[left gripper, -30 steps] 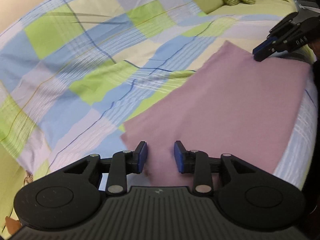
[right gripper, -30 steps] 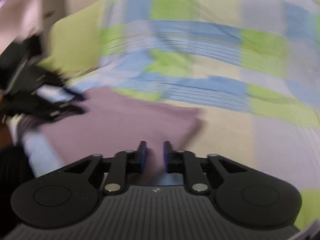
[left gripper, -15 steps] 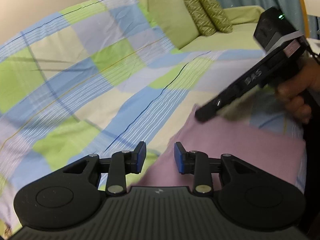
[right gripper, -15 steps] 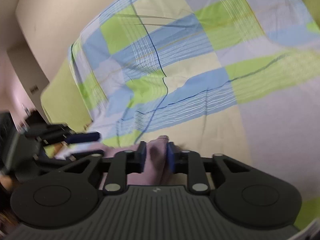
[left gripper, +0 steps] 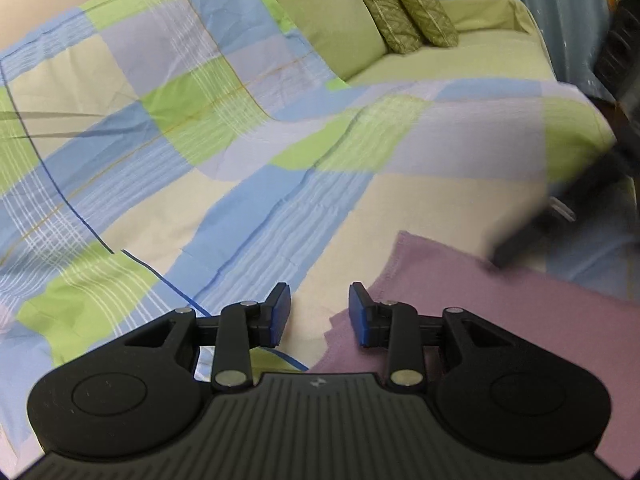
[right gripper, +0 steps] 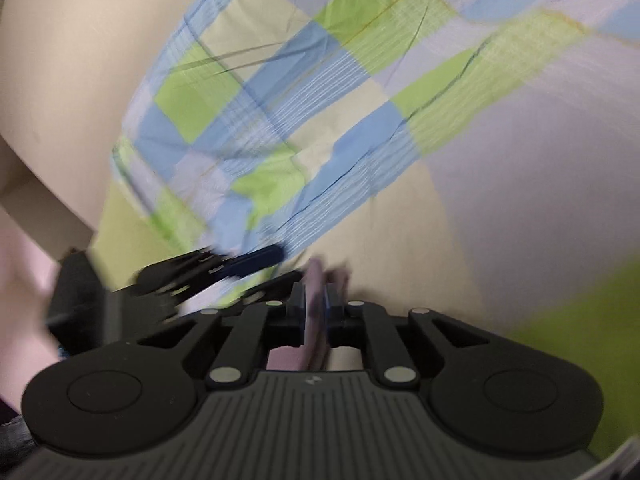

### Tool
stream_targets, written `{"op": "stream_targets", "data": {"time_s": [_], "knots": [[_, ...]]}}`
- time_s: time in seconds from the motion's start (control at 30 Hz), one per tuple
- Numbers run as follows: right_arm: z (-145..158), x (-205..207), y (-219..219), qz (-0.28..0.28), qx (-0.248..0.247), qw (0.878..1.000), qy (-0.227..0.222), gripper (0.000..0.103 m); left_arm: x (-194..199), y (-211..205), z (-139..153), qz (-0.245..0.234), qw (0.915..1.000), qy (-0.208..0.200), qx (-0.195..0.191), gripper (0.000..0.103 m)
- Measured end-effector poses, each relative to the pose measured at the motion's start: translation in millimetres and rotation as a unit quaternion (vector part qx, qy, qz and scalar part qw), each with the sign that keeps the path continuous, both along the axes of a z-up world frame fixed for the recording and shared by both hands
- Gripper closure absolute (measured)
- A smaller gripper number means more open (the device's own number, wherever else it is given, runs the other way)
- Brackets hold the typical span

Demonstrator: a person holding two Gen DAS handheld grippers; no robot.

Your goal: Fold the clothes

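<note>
Mauve knit cloth (left gripper: 500, 312) is being pinched at one edge on a checked blue, green and cream bedspread (left gripper: 224, 168).

A bunched fold of it (right gripper: 316, 300) is being clamped between the closed fingers of the right gripper (right gripper: 315, 312); the left gripper (left gripper: 318, 312) is being held spread over the cloth's near edge, gripping nothing. Only the left wrist view is showing the cloth's flat spread toward the lower right, plus two olive patterned cushions (left gripper: 404, 8); its long axis cannot be told.

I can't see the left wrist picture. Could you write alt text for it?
An open left gripper hovers over the edge of a mauve cloth lying on a checked blue, green and cream bedspread. Two green patterned cushions sit behind; a blurred right gripper reaches in.
</note>
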State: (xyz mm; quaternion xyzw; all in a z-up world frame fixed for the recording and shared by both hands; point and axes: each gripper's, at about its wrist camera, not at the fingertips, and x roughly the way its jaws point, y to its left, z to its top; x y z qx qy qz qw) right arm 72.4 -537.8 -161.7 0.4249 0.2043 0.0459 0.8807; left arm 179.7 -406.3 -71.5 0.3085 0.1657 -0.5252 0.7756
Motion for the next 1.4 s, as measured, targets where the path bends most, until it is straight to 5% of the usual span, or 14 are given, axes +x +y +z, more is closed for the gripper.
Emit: {"op": "stream_targets", "data": {"time_s": [0.13,0.23,0.4,0.77,0.97,1.13,1.27,1.4], "knots": [[-7.5,-26.4,5.2,0.026,0.058,0.998,-0.005,0.083,-7.9,8.9,11.9,-0.041,0.9975,0.055,-0.017,0.063],[-12.5,-29.8,2.4,0.044,0.091,0.995,-0.005,0.081,-15.1,2.1,0.8,-0.068,0.9957,0.058,0.026,0.063],[-16.7,-24.8,-8.6,0.076,0.157,0.985,-0.015,0.073,-14.4,-4.7,-6.6,-0.063,0.9962,0.046,0.037,0.059],[-11.9,-23.0,8.2,0.159,0.14,0.976,0.051,0.071,-16.3,-10.6,-10.1,-0.064,0.9963,0.034,0.047,0.058],[-19.4,-39.3,17.4,0.155,0.14,0.975,0.071,0.07,-10.7,-13.0,-14.9,-0.052,0.9962,0.052,0.046,0.055],[-9.3,-43.4,23.8,0.15,0.101,0.98,0.077,0.07,-12.6,-12.9,-11.2,-0.043,0.997,0.046,0.045,0.054],[12.7,-55.9,29.9,0.131,0.008,0.987,0.093,0.068,-12.5,1.7,5.9,0.005,0.9987,0.05,0.011,0.056],[31.5,-79.7,33.5,0.08,-0.069,0.993,0.061,0.068,-24.9,22.5,16.3,0.017,0.9977,0.065,-0.009,0.056]]}}
